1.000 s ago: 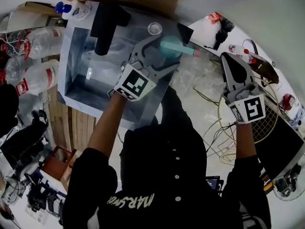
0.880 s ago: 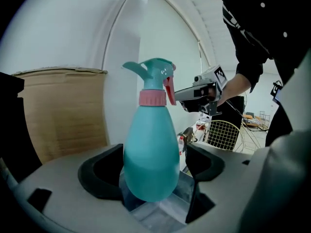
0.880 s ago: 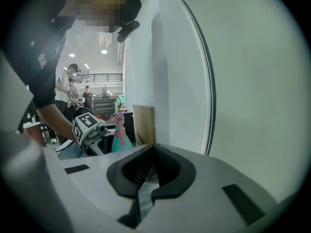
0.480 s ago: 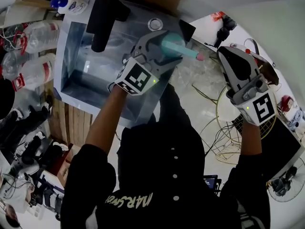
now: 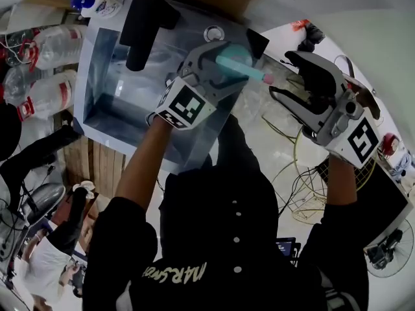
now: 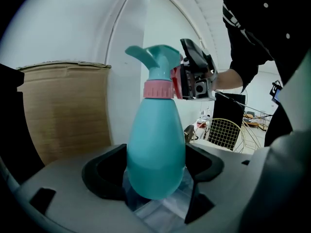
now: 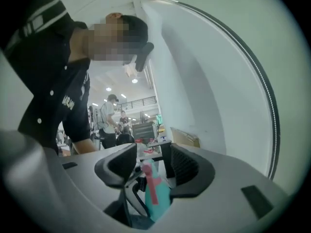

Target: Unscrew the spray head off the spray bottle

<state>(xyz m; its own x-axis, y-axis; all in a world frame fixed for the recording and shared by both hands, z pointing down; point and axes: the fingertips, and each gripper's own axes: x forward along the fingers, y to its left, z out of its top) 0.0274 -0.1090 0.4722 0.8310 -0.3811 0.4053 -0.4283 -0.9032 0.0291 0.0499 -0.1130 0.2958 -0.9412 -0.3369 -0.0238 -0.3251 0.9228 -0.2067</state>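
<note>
Bench, white top (image 5: pixel 275 151), 2 to 4 o'clock in the head view. Lying on it:
- gold wire basket (image 5: pixel 297 162), 4 o'clock
- thin looped cables (image 5: pixel 275 127), 3 o'clock
- crumpled clear plastic film (image 5: pixel 258 105), 2 o'clock

Whether the white top is a bench or the floor cannot be told.

1 spray bottle (image 5: pixel 241 67), 1 steel basin (image 5: pixel 117 89), 1 blue-capped white bottle (image 5: pixel 98 5), 1 cardboard box (image 6: pixel 63 108) and 1 wire basket (image 6: pixel 221 132) are showing.
</note>
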